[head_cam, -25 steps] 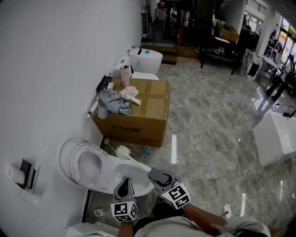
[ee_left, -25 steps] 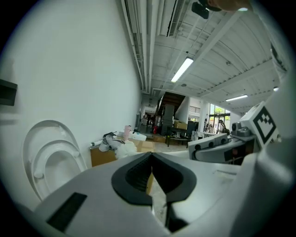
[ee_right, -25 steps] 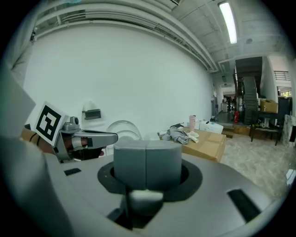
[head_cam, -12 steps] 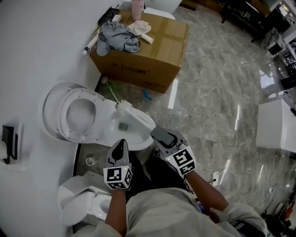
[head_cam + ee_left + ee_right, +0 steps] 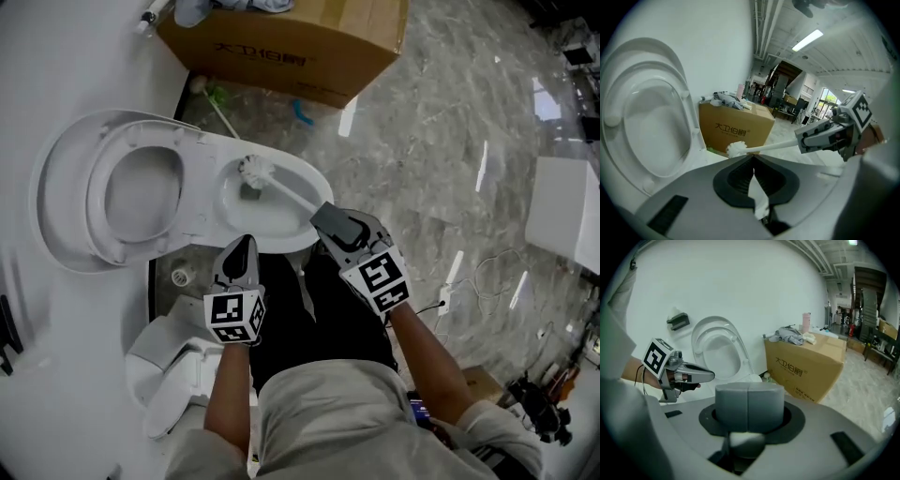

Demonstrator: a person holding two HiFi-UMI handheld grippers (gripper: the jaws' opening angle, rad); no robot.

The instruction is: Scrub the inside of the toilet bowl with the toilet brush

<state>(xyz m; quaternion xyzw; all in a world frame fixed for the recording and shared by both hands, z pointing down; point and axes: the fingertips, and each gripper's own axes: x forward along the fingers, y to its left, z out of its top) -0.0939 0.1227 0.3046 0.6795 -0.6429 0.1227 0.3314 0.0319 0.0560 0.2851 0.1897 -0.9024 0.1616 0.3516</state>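
Note:
The white toilet stands with lid and seat [image 5: 66, 187] raised, its bowl [image 5: 314, 173] just ahead of both grippers. My right gripper [image 5: 319, 214] is shut on the white handle [image 5: 286, 192] of the toilet brush. The bristle head [image 5: 253, 170] sits low inside the bowl, near the drain. In the left gripper view the brush head [image 5: 737, 149] shows past the jaws, with the right gripper [image 5: 801, 139] holding the handle. My left gripper [image 5: 244, 246] hovers shut over the bowl's near rim, nothing held. Its jaws [image 5: 753, 164] meet. The right gripper [image 5: 748, 401] hides the brush in its own view.
A brown cardboard box [image 5: 300, 37] stands on the marble floor beyond the toilet. A second brush with green [image 5: 211, 98] lies beside it. Another white fixture [image 5: 178, 370] sits at lower left, a white basin [image 5: 567, 220] at far right. The wall runs along the left.
The head view has tipped down over the toilet. The brush head has gone from the bowl's far rim down into the bowl. Both grippers keep their hold and spacing.

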